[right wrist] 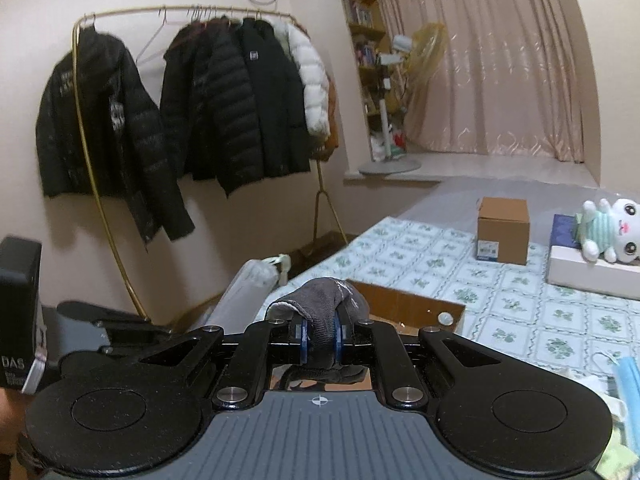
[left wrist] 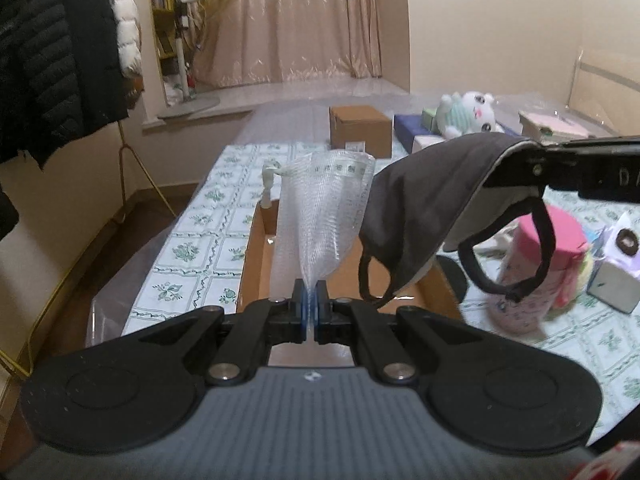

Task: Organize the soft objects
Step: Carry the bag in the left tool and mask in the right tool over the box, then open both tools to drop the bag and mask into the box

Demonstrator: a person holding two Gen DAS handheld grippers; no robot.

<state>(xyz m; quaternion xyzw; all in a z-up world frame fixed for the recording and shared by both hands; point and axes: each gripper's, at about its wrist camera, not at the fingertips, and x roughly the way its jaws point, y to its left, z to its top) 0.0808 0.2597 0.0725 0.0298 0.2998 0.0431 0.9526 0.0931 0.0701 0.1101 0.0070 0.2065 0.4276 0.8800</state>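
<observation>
From the left wrist, the left tongs (left wrist: 310, 300) pinch one ribbed clear plastic bag (left wrist: 324, 208) above an open cardboard box (left wrist: 256, 256) on the bench (left wrist: 192, 232), while from the right wrist the right tongs (right wrist: 319, 338) clench one soft grey face mask (right wrist: 320, 300).

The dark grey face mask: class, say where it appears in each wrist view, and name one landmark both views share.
Left wrist view: the dark grey face mask hangs right of centre, its edge held by the right gripper, above the open cardboard tray.
Right wrist view: the mask is bunched at bottom centre between the jaws.
Shared landmark: the closed brown cardboard box on the table.
</observation>
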